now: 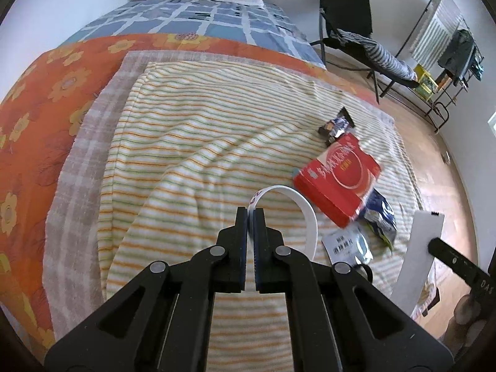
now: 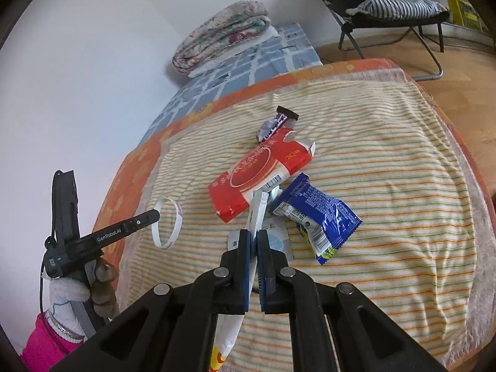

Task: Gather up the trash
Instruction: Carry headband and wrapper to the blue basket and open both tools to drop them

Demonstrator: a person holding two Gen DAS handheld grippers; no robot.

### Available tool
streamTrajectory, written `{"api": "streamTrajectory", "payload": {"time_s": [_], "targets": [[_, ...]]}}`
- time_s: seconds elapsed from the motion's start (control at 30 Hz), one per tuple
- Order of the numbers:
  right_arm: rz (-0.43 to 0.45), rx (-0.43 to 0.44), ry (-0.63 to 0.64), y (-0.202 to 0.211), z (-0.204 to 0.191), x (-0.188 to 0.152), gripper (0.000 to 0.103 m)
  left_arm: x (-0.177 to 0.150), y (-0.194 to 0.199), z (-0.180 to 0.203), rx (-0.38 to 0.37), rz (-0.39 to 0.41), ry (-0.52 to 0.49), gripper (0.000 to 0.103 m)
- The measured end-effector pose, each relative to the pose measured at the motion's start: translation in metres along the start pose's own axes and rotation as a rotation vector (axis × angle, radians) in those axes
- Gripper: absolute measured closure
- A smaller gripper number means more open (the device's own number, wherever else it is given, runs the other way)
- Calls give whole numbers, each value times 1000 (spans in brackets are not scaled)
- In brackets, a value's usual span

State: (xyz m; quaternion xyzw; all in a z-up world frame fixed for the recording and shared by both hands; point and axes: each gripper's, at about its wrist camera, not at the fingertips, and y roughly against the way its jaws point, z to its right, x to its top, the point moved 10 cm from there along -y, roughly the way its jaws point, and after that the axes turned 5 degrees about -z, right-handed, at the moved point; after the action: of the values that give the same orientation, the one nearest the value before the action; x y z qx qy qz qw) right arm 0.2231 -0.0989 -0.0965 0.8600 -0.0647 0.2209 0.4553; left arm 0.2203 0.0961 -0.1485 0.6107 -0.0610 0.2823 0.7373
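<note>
My left gripper is shut on a white paper loop, held just above the striped blanket. The loop also shows in the right wrist view, hanging from the left gripper. My right gripper is shut on a flat white paper wrapper, lifted off the bed; the wrapper shows at the right edge of the left wrist view. On the blanket lie a red box, a blue wrapper, a dark candy wrapper and a white sachet.
The bed carries an orange flowered sheet, a blue checked cover and a folded quilt by the wall. A black folding chair with striped cloth stands on the wooden floor to the right. A gloved hand holds the left gripper.
</note>
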Motion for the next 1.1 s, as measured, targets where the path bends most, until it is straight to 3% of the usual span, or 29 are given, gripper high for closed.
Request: {"api": "streamTrajectory", "payload": {"time_s": [0.37, 0.73, 1.1], "targets": [[30, -32, 92, 29, -17, -21, 101, -35, 42, 25, -28, 22, -104, 102], [47, -67, 218, 50, -45, -58, 101, -98, 63, 43, -33, 0, -204, 102], [35, -97, 299, 50, -59, -100, 101, -153, 79, 55, -60, -18, -238, 102]]}}
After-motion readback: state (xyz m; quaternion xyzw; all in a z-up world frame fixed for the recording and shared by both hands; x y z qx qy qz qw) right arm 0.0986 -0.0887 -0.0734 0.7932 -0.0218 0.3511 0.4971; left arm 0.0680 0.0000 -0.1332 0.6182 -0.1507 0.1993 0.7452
